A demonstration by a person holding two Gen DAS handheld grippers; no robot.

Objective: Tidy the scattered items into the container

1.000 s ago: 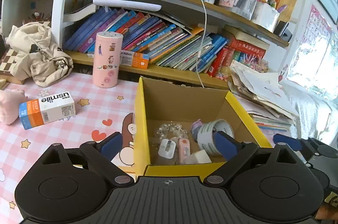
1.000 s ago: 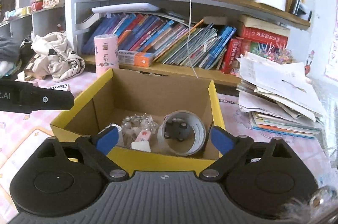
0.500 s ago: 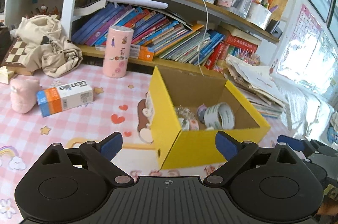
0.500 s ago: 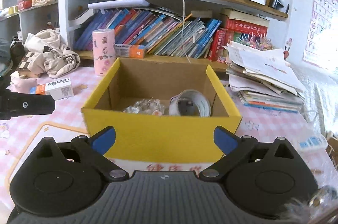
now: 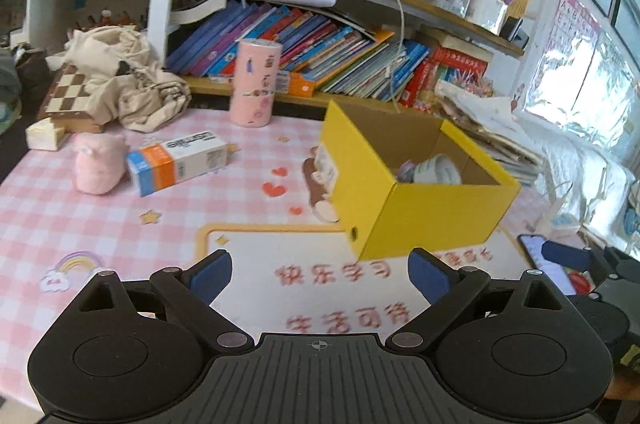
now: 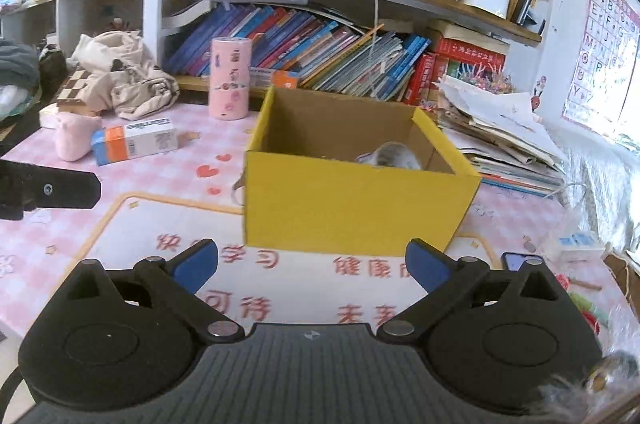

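A yellow cardboard box (image 5: 420, 212) (image 6: 352, 200) stands on the pink checked table. A roll of tape (image 5: 438, 170) (image 6: 394, 154) shows inside it; other contents are hidden by the wall. My left gripper (image 5: 320, 274) is open and empty, in front of the box and to its left. My right gripper (image 6: 312, 264) is open and empty, just in front of the box. A white and orange usmile box (image 5: 178, 162) (image 6: 134, 142) and a pink plush toy (image 5: 98, 162) (image 6: 72, 140) lie on the table at the left.
A pink cylinder (image 5: 254, 82) (image 6: 230, 78) stands at the back by the bookshelf (image 5: 320, 36). A beige bag (image 5: 124, 76) and chessboard box (image 5: 68, 96) lie far left. Paper stacks (image 6: 500, 132) sit right. A phone (image 5: 548, 264) lies near right.
Both grippers have pulled back and down from above the box, so the box now looks smaller and its front wall hides most of its contents. Both stay open.
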